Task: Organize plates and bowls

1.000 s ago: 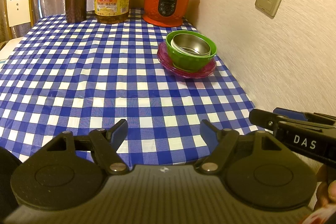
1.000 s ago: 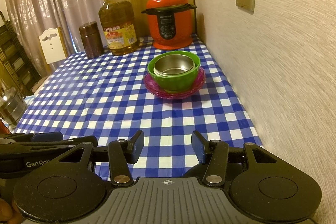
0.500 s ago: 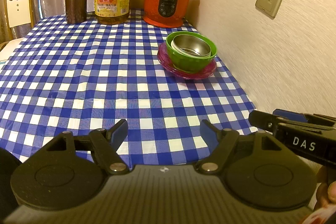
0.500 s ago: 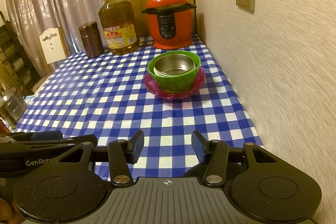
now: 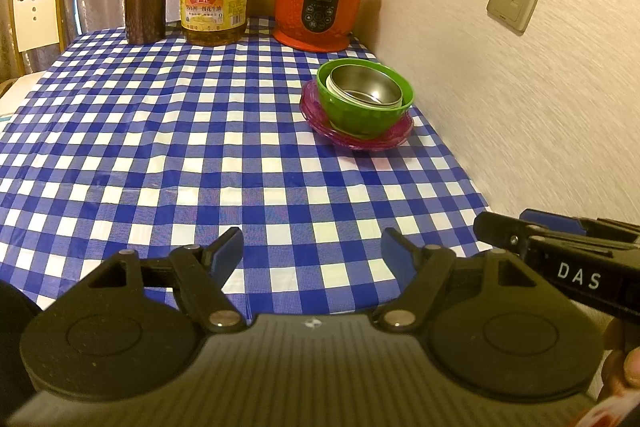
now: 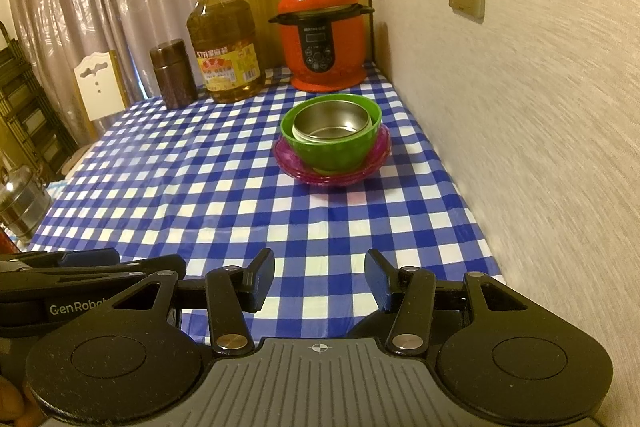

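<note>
- Left claw [image 5: 312, 247]: parted wide, nothing between the blue pads, nothing touched; hovering over the near edge of the worktop [image 5: 160, 147], with checked cloth showing through the gap.
- Right claw [image 6: 320, 277]: parted about halfway, narrower than the left, likewise empty and touching nothing; poised above the near edge of the worktop, beside the wall [image 6: 540, 147].
- Seen side by side: right claw's body entering the left wrist view at the right edge [image 5: 560, 251]; left claw's body entering the right wrist view at the lower left [image 6: 80, 279].
- Steel bowl [image 6: 330, 125] nested inside the green bowl [image 6: 332, 151], tilted slightly within it.
- Green bowl seated upright on the pink plate [image 6: 288, 163]; possibly more than one plate stacked, cannot tell for sure.
- Whole stack standing on the worktop near the wall, well apart from both claws, just in front of the red cooker [image 6: 324, 35].
- Along the far edge, left of the cooker: oil bottle [image 6: 224, 47], then brown canister [image 6: 172, 73].
- White chair back [image 6: 100, 87] just past the far left corner.
</note>
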`<state>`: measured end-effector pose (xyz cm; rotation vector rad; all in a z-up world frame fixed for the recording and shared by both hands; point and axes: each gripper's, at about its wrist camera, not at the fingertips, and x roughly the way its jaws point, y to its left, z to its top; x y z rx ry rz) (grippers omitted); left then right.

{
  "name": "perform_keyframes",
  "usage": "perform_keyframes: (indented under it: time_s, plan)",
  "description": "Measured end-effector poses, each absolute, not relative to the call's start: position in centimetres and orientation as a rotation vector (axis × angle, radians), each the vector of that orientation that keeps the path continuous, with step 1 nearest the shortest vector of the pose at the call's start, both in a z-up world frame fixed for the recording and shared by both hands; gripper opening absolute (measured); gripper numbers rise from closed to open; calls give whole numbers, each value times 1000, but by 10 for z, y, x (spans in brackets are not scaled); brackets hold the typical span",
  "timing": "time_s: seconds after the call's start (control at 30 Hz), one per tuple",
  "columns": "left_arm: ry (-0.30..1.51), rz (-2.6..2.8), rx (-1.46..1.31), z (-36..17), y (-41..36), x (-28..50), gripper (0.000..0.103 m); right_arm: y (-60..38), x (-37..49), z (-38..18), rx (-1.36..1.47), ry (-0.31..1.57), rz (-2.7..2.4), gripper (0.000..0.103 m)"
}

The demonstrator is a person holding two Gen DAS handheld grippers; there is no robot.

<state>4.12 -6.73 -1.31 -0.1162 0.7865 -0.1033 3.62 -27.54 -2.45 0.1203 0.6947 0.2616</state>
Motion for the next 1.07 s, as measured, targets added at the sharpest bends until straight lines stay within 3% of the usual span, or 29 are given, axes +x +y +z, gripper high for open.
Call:
perform_keyframes:
  time_s: [1.07]
  plan:
    - [771, -111, -112, -15, -69, 39, 74, -276, 37, -26, 122, 696, 262, 50]
